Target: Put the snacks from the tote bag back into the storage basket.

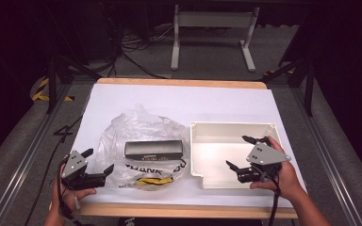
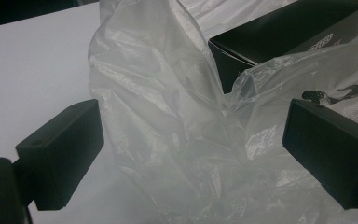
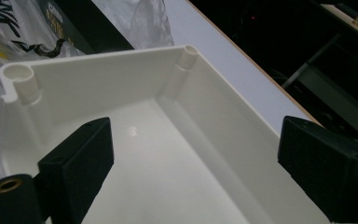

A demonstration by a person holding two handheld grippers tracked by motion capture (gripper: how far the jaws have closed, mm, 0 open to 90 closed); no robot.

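Observation:
A crumpled clear plastic bag [image 1: 122, 129] with black and yellow print lies at the table's middle left. A long black box [image 1: 153, 149] rests on it. My left gripper [image 1: 99, 160] is open at the bag's left edge. In the left gripper view the bag [image 2: 168, 116] bulges ahead of the wide-apart jaws of the left gripper [image 2: 193, 135], with the black box [image 2: 279, 37] behind it. The pads do not press the plastic. My right gripper [image 1: 237, 150] is open above the white plastic tray [image 1: 231, 125]. In the right gripper view the right gripper [image 3: 198, 140] has nothing between its jaws, and below them is the bare floor of the tray [image 3: 98, 79].
A white sheet [image 1: 179, 101] covers the wooden table, whose edge [image 1: 184, 83] shows at the back. Beyond the table stand a metal frame [image 1: 212, 28] and loose cables [image 1: 132, 52] on the floor. The back half of the sheet is bare.

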